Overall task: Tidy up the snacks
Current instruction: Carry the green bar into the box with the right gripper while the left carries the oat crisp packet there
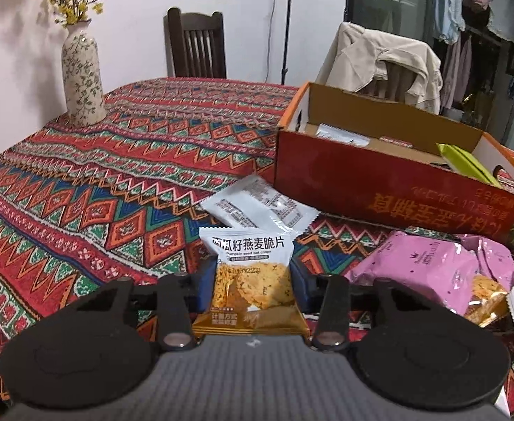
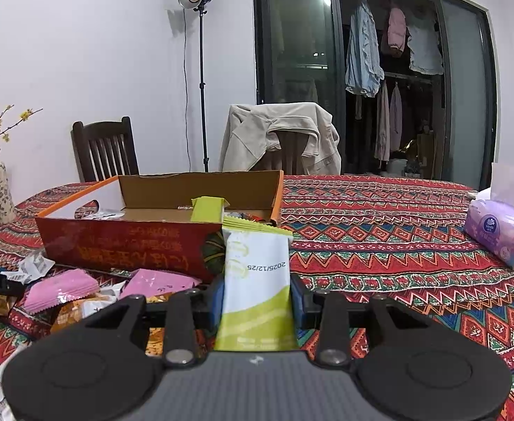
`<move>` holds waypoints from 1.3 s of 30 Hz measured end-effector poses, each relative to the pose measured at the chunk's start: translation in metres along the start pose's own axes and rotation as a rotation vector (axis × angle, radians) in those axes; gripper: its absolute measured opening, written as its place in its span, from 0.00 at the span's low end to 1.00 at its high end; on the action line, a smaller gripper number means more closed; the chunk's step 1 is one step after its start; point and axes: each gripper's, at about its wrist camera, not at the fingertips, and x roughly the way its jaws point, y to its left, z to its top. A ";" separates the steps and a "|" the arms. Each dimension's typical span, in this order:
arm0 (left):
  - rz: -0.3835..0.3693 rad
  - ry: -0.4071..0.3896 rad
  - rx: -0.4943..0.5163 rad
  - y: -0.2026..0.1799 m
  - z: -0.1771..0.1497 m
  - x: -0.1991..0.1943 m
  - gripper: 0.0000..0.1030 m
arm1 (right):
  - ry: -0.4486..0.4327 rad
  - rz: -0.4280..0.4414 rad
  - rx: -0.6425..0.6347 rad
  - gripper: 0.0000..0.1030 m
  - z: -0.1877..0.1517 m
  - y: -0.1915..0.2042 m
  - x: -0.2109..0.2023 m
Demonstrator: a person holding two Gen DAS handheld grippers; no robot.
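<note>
**Both hands loaded, box not yet reached**

We start at our left hand-held gripper (image 1: 253,280), whose jaws pinch an oat-crisp packet (image 1: 251,273) by its two side edges. The packet stands upright between the pads, white header up, just above the patterned worktop (image 1: 116,175). Just ahead of this gripper lies a grey-white sachet (image 1: 260,207), printed side up, and ahead and to the right sits the open red cardboard box (image 1: 379,189), already holding a few packets. Right of the gripper, a heap of pink packets (image 1: 443,270) spills towards the box wall.

Moving on to our right hand-held gripper (image 2: 257,298), its jaws are pressed onto a green-and-white sachet (image 2: 257,280), also upright. The box stands just ahead and to the left of it; a purple tissue pack (image 2: 502,231) lies well off to the right.

We judge that both packets are bound for the box, and here is what could go wrong. Each grip is on soft, air-filled film held only at the edges, so a packet may twist or slide out during the carry. The box's near wall stands tall; a low approach could catch a packet's lower edge and knock it loose or shove the box. The left packet's path also crosses the grey-white sachet, which a dragging corner could sweep along.
</note>
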 end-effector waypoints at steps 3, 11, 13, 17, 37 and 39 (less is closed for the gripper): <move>-0.013 -0.023 0.010 -0.001 0.000 -0.006 0.43 | -0.007 0.009 -0.001 0.35 0.000 0.000 -0.001; -0.065 -0.096 0.038 -0.003 0.009 -0.026 0.43 | -0.060 0.014 -0.021 0.35 0.005 0.003 -0.009; -0.075 -0.113 0.050 -0.004 0.014 -0.030 0.43 | -0.069 0.012 -0.035 0.35 0.008 0.005 -0.013; -0.100 -0.152 0.079 -0.010 0.023 -0.038 0.43 | -0.086 0.015 -0.057 0.35 0.018 0.009 -0.017; -0.206 -0.290 0.141 -0.062 0.085 -0.029 0.43 | -0.173 0.061 -0.077 0.35 0.098 0.044 0.014; -0.206 -0.297 0.132 -0.065 0.091 -0.023 0.43 | -0.175 0.061 -0.074 0.35 0.104 0.048 0.022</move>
